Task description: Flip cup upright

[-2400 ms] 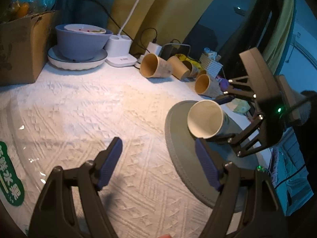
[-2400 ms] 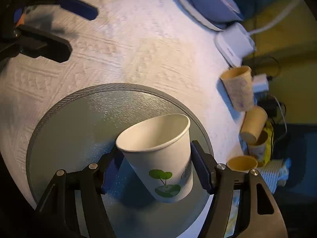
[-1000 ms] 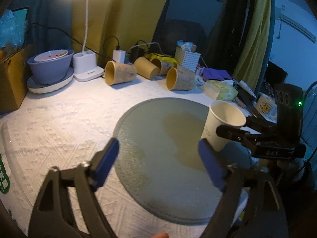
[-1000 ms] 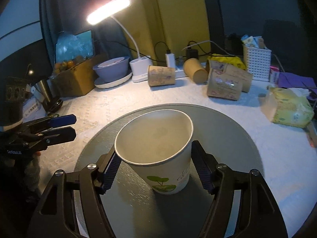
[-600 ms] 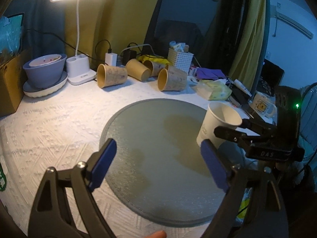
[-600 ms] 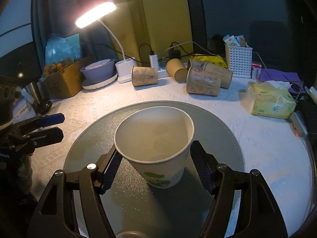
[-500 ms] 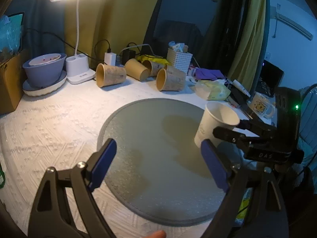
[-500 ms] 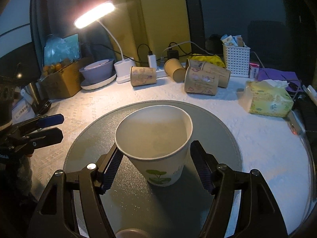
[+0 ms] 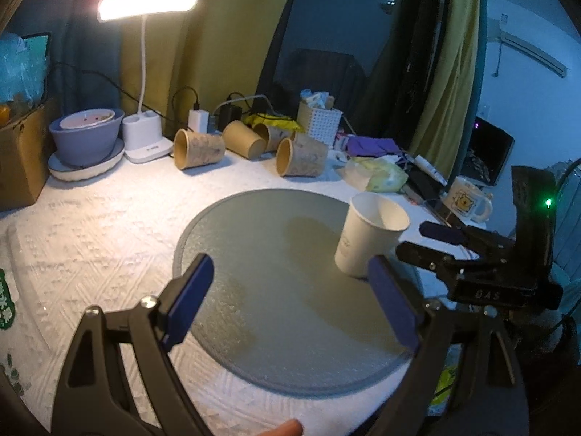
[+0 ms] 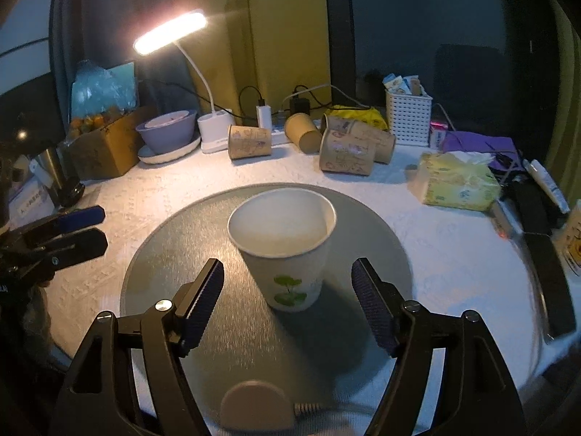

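Looks basically done: the cup (image 10: 287, 250) is seen upright, mouth up, on the round mat (image 10: 174, 239), the right tool (image 10: 288, 299) spread wide around it gripping nothing, the left tool (image 9: 290, 305) open and empty at 9 o'clock.

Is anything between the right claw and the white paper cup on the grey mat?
Nothing visible. The white paper cup stands upright on the round grey mat, just ahead of the open right claw, with only bare mat between them.

Cup (image 9: 370, 234) upright on mat (image 9: 276, 283), left claw (image 9: 290, 305) open w/ nothing
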Demonstrator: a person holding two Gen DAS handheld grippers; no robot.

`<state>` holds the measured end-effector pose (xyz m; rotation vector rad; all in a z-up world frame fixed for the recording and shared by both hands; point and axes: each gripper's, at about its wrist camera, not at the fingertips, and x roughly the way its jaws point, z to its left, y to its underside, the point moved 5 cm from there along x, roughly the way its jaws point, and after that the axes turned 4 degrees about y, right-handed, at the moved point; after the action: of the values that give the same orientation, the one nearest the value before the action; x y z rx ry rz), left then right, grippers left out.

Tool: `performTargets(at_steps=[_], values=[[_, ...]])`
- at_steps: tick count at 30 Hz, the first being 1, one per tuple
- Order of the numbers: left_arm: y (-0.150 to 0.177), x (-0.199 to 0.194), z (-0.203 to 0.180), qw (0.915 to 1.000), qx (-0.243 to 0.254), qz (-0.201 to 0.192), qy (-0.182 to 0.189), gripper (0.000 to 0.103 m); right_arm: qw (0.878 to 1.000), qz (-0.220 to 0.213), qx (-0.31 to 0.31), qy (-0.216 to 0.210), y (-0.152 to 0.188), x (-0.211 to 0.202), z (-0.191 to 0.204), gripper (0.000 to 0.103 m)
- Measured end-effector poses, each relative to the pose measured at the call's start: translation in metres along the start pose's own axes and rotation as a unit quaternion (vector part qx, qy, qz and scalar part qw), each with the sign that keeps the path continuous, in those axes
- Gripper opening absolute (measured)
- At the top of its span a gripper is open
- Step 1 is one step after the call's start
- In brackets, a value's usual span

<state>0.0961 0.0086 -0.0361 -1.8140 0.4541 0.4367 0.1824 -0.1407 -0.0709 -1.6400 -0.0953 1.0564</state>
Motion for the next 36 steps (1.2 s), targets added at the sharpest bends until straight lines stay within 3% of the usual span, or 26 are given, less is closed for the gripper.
performTargets(at_steps=[10, 36], values=[[0.0, -0.018, -0.026, 0.9992, 0.035, -0.015, 0.013, 0.088, 0.999, 0.004, 0.025, 0.039, 0.009, -0.041, -0.007, 0.076], [-0.021, -0.082, -0.073, 0.9919, 0.091, -0.087, 0.012, 0.088, 0.995, -0.074, 0.001, 0.061, -0.009, -0.136, 0.016, 0.076]])
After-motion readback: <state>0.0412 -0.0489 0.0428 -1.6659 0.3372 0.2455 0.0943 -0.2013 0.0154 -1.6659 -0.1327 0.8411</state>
